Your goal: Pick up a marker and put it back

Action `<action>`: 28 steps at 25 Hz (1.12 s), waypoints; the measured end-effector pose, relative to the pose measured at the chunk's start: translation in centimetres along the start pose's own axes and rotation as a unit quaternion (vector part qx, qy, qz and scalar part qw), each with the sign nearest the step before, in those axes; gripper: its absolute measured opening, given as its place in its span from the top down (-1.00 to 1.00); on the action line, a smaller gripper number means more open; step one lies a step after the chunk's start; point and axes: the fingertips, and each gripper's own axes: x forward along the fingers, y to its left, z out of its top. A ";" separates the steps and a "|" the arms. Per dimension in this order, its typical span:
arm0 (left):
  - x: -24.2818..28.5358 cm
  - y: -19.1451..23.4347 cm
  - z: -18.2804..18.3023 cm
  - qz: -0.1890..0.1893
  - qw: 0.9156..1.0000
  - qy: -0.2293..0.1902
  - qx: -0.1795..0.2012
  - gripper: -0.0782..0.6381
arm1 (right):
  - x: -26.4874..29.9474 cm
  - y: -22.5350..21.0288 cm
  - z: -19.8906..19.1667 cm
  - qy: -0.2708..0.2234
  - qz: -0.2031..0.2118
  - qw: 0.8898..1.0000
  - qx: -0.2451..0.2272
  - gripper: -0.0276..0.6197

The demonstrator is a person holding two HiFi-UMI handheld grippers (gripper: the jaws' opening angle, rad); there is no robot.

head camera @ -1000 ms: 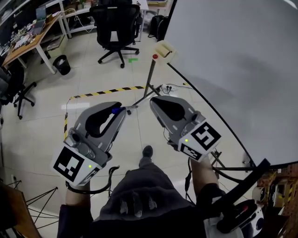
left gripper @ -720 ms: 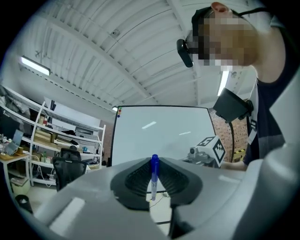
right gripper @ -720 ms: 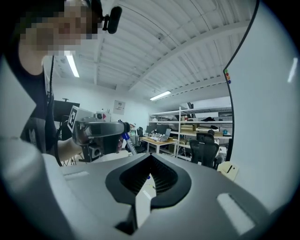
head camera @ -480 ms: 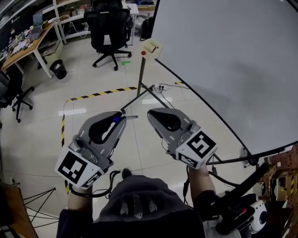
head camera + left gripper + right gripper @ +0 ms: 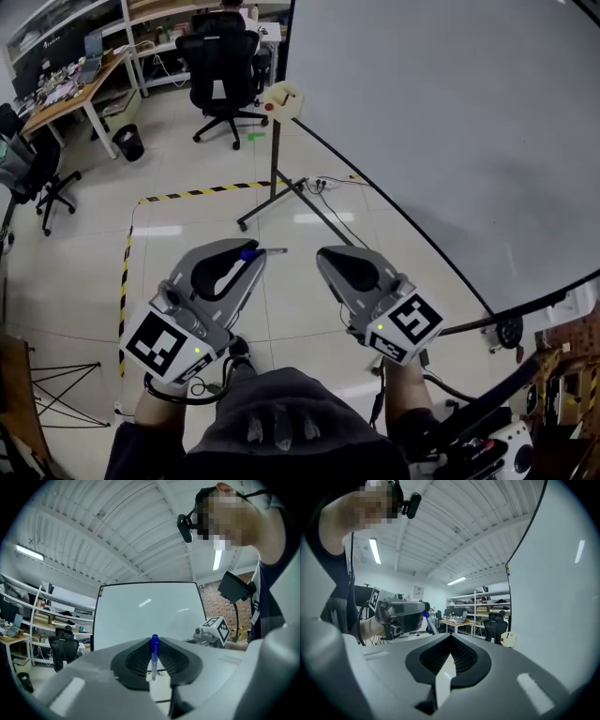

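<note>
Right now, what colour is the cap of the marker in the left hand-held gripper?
Blue. The marker shows best in the left gripper view.

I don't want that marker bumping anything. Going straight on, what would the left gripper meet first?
Probably the whiteboard: it fills the left gripper view straight beyond the left gripper and the marker it holds. Nothing shows between them, though the depth is unclear.

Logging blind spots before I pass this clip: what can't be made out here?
Marker: head view, barrel mostly hidden inside the left gripper; any print too small in every view.
Whiteboard: head view, cut off by top and right edges; left gripper view, bottom hidden by that gripper.
Cream object at the whiteboard's corner: too small to identify.
</note>
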 end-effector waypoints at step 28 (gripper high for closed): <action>-15.1 -9.6 3.0 0.041 0.999 -0.016 -0.011 0.64 | -3.5 15.5 0.5 0.000 0.052 0.999 -0.006 0.91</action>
